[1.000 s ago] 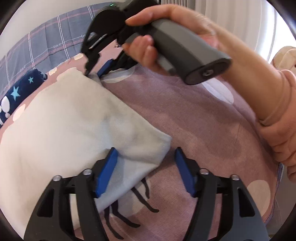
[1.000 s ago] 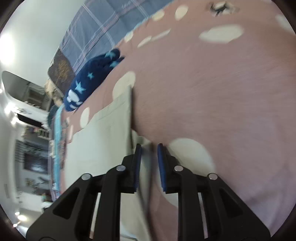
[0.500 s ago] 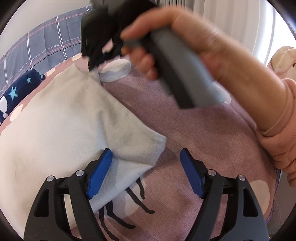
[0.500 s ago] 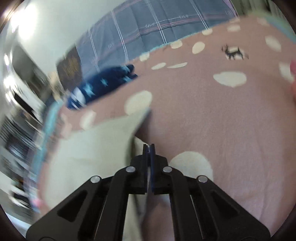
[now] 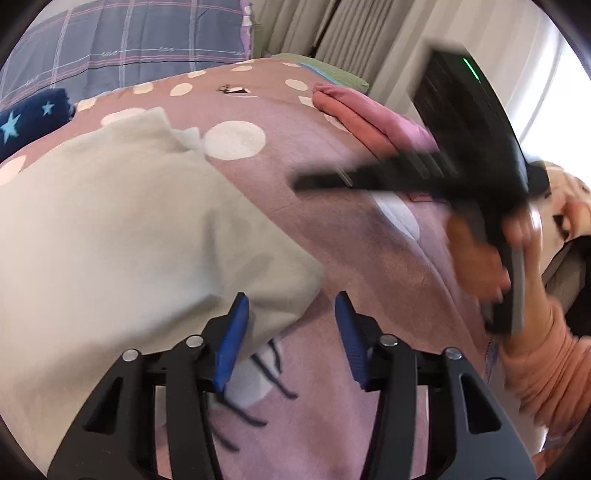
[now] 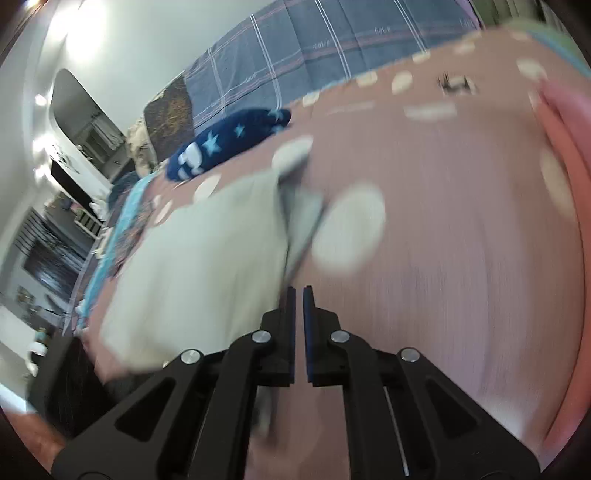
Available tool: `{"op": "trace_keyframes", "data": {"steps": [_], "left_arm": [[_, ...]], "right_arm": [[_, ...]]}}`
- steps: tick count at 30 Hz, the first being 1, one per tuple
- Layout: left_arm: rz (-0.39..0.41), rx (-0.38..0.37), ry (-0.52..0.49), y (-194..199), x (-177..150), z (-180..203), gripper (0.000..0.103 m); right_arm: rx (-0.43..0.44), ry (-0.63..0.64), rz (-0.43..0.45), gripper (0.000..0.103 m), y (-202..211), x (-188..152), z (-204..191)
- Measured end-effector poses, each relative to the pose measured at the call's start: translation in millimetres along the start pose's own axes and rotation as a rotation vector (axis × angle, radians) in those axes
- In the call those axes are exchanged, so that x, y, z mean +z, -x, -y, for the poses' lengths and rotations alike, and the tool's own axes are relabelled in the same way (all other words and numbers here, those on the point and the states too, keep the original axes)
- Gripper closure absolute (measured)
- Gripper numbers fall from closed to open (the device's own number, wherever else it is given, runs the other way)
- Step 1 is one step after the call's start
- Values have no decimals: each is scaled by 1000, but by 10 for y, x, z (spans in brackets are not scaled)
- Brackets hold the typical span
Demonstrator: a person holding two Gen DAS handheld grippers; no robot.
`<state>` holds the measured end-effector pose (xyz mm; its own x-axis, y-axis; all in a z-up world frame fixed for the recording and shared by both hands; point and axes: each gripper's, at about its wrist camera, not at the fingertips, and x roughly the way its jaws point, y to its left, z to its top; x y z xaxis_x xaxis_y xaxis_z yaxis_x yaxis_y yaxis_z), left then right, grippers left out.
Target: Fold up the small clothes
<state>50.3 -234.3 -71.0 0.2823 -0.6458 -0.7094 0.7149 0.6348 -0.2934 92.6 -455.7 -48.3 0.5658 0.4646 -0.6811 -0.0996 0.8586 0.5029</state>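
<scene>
A pale green cloth [image 5: 129,229] lies folded on the pink dotted bedspread [image 5: 332,229]. My left gripper [image 5: 291,314] sits at its near corner. Its jaws are closing, the corner lies beside the left pad, and the pads do not press on it. The right gripper [image 5: 301,182] is a black blur at the right, held by a hand [image 5: 480,258] above the bedspread and apart from the cloth. In the right wrist view the right gripper [image 6: 299,291] has its jaws opening, with only a thin slit and nothing between them. The cloth [image 6: 207,266] lies to its left.
A folded pink garment [image 5: 354,110] lies at the back right of the bed, also seen as the pink garment [image 6: 569,122]. A navy star-print garment [image 5: 22,118] rests at the back left against a grey plaid pillow [image 5: 129,40]. Curtains [image 5: 332,29] hang behind.
The right gripper shut on the cloth's far corner, then let it go and swung away to the right. My left jaws have narrowed around the near corner.
</scene>
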Motion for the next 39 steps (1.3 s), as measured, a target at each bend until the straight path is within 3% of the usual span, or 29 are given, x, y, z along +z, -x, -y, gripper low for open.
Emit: {"op": "trace_keyframes", "data": {"steps": [5,10,13,14,16,17,19,22,27,29,30,33,36,39], "left_arm": [[30,59,-53,130,64,17,54],[-15,177,-156,74,38,158,52],[-28,196,-123,126,-17,89,46],[-27,206,-114,144,-22,53,45],[-26,224,-109,173,-37,6,43],[-22,230,-112,182,-41,-3,42],[-9,236,-130,217,-52,18,37],[-16,215,-201,170,-66,146,32],[-66,197,-329,-162,-31,396,32],[-85,198,-328,-284,-2,415,34],[-71,195,-314,-317,22,416,40],[-62,209,-294,-379,81,423,51],[-55,233,-285,-381,84,405,62],[-45,235,-256,-345,87,332,76]], "right_arm": [[100,-73,-49,96,114,-515,38],[179,-142,-62,94,100,-572,65],[203,-136,-68,70,93,-600,13],[202,-113,-65,69,94,-607,-27],[196,-94,-72,75,60,-625,-61],[189,-87,-85,98,11,-631,-71],[113,-95,-107,99,-77,-645,-49],[135,-156,-78,99,50,-634,89],[121,-122,-151,93,-46,-637,55],[121,-137,-105,81,73,-535,73],[96,-137,-51,78,183,-423,88],[74,-126,1,76,225,-155,123],[70,-137,-34,75,-41,124,134],[39,-107,-77,64,-388,425,64]]}}
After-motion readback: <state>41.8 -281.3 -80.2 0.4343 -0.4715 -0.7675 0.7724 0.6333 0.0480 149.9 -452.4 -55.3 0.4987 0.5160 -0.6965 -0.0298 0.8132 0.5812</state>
